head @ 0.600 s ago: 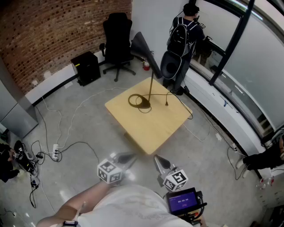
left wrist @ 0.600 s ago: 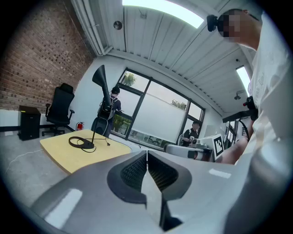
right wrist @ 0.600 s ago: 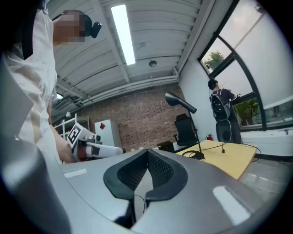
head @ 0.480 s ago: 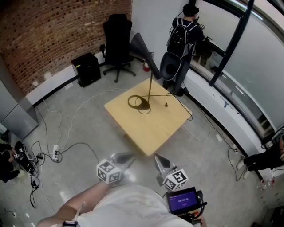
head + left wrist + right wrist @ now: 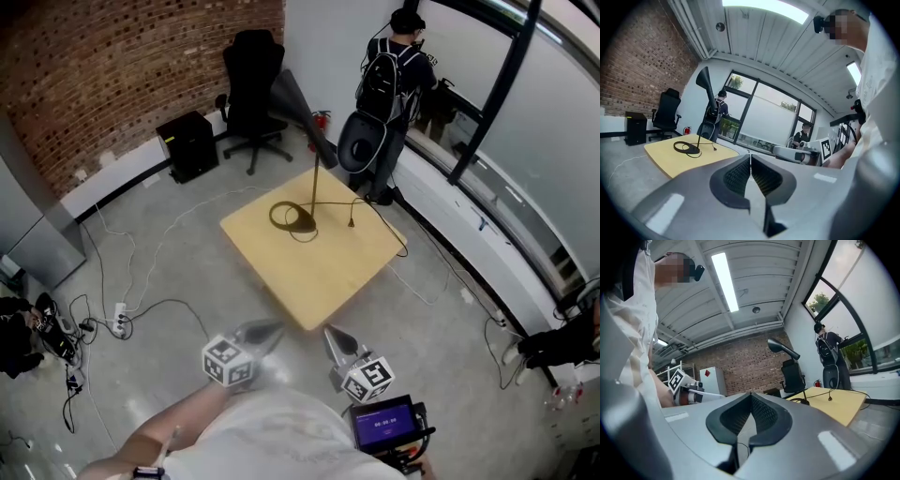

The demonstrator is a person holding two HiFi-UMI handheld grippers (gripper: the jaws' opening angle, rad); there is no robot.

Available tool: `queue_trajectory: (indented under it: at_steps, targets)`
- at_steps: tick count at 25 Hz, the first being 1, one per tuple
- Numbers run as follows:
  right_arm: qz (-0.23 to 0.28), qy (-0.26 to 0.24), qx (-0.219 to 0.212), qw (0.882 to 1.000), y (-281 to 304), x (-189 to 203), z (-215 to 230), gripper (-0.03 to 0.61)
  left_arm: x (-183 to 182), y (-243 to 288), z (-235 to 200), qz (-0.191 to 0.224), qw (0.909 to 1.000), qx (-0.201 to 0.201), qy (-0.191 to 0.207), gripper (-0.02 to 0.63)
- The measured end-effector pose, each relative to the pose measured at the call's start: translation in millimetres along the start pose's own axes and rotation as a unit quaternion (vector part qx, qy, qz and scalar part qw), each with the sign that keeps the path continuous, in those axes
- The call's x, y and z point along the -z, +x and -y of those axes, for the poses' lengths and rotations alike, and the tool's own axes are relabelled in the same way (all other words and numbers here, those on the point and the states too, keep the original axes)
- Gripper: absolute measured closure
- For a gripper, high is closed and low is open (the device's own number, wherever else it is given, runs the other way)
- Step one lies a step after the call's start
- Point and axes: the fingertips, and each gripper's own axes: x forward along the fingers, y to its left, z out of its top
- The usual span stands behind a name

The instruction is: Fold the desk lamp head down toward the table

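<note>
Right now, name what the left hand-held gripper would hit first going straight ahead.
Probably nothing close. The shut left hand-held gripper aims just right of the table, toward the window sill across the room. The desk lamp stands left of that line. Depth is unclear.

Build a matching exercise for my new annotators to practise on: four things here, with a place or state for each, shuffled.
1 desk lamp
2 office chair
3 power strip
4 left tongs

a shut, empty
b lying on the floor
c standing on the wooden table
d near the brick wall

Pairs: 1-c, 2-d, 3-b, 4-a
</note>
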Motion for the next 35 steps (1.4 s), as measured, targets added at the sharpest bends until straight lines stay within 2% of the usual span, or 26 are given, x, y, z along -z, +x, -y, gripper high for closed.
queue_trajectory:
  at_steps: [12, 18, 23, 35]
  targets:
    - [-0.022, -0.014, -0.015, 1.000, -33, 9, 13, 0.568, 10, 20, 23, 0.011, 0.9995, -0.030, 0.007, 0.606]
    - [-0.024, -0.014, -0.015, 0.999, -44, 7, 21, 0.566, 14, 19, 34, 0.016, 0.9989, -0.044, 0.002, 0.606]
    - [-0.024, -0.008, -0.004, 1.000, -44, 13, 25, 0.566, 21, 16, 25, 0.015, 0.9985, -0.052, -0.012, 0.606]
    - [-0.022, -0.004, 0.042, 0.999, 2, 8, 37, 0.568, 1, 28, -24, 0.008, 1.0000, -0.003, -0.002, 0.606]
